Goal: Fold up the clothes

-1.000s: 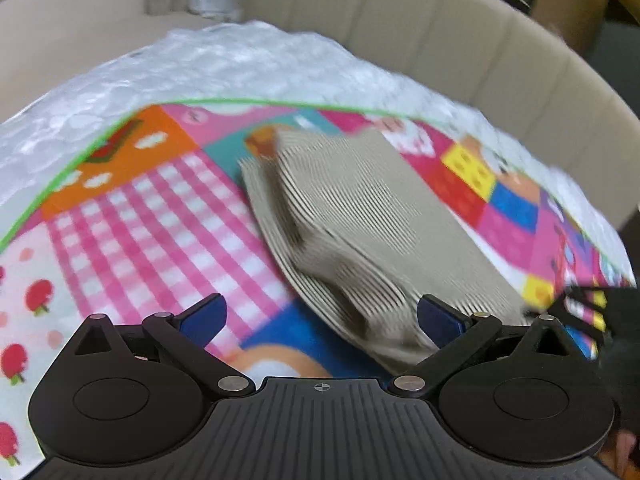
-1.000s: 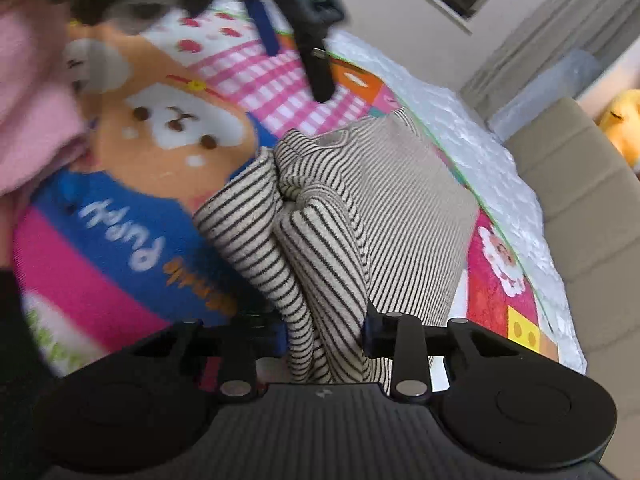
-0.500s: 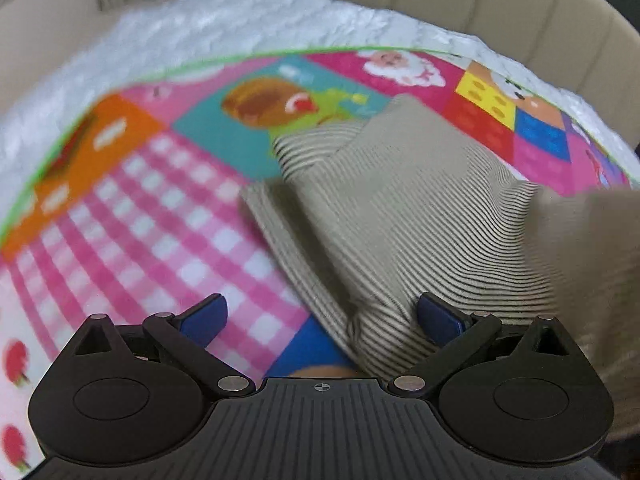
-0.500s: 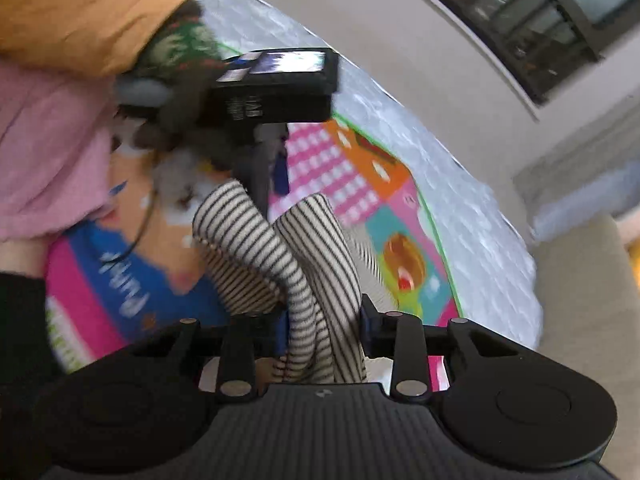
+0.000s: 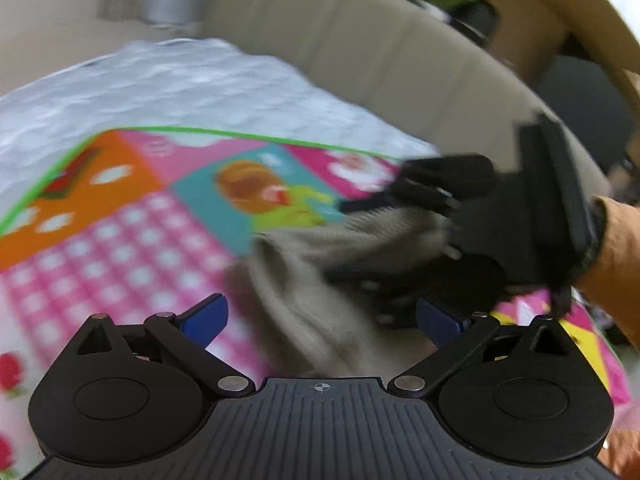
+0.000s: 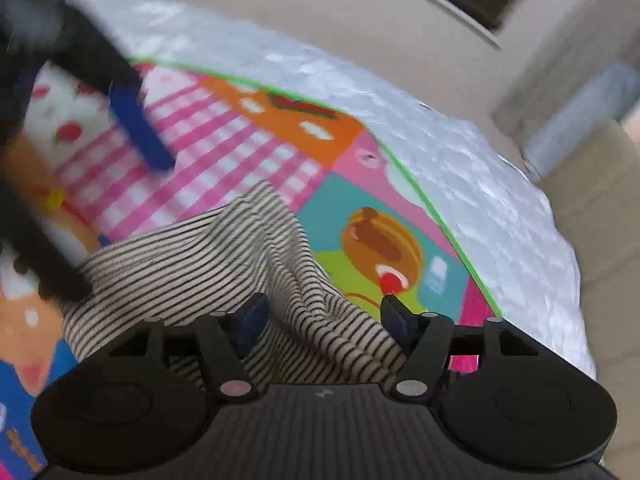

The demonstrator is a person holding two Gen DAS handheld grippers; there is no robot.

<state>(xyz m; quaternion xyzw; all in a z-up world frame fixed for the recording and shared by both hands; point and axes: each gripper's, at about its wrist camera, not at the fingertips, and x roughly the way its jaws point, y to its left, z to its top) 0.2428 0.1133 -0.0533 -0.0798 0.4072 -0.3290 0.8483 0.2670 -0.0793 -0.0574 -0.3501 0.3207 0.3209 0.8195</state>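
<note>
Colourful patchwork play mat (image 6: 256,152) underneath: right tongs (image 6: 320,314) opening off the black-and-white striped knit garment (image 6: 192,256); left tongs (image 5: 322,316) released. Withdraw gently so the fold stays.

No readable text; mat (image 6: 256,152) lettering too blurred

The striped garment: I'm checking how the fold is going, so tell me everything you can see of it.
The striped garment is a soft, thin knit with narrow dark and cream stripes. It lies crumpled and partly folded on the colourful play mat, with a raised ridge running between the fingers of the right gripper, whose jaws are opening; the pads no longer press on it. The left gripper is open above its near edge, not gripping it.
</note>
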